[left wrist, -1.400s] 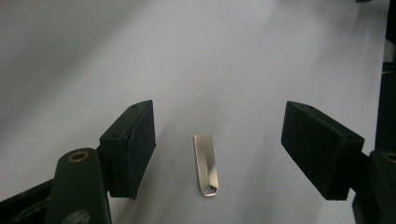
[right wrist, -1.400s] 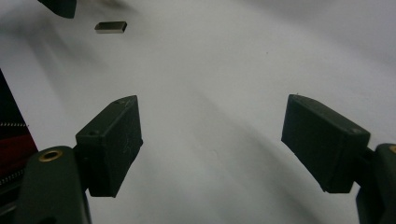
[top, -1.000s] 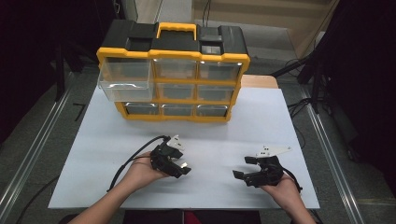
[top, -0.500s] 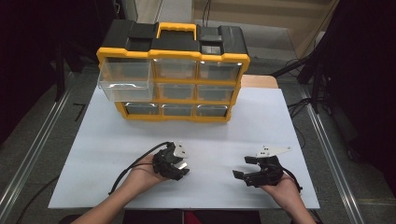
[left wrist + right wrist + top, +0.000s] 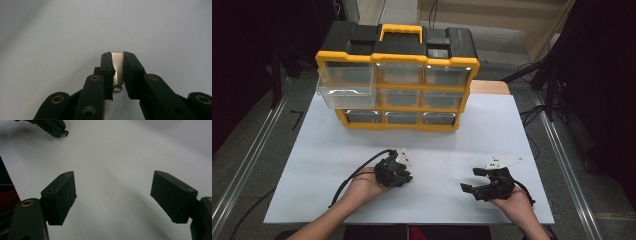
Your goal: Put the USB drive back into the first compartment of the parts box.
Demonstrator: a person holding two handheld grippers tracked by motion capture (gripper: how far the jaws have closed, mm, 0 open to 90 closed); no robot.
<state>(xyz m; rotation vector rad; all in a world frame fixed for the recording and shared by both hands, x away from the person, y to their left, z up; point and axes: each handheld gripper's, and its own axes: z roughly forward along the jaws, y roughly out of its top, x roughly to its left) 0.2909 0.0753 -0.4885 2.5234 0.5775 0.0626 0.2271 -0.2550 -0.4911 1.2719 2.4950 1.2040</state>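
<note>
We see the left gripper (image 5: 404, 175) resting on the white table (image 5: 327, 150) near its front edge, left of centre, and in the left gripper view its two jaws stand nearly together around a small pale metallic piece (image 5: 117, 67), which sits in the narrow slot between them; we cannot tell what the piece is, nor whether both jaws press on it. The right gripper (image 5: 472, 180) lies to the right, well apart from the left one, with its jaws spread wide and nothing between them, as the right gripper view confirms (image 5: 112, 195). At the far side of the table stands a yellow and black organizer (image 5: 397, 75) with clear drawers in three rows; its top-left drawer (image 5: 344, 85) is pulled out toward us. The drawers look hazy and we cannot make out any contents. Between the organizer and the two grippers the white surface is broad and bare, and both grippers lie close to the near edge, where the person's forearms come in. A black cable (image 5: 349, 180) loops from the left gripper along the forearm.
</note>
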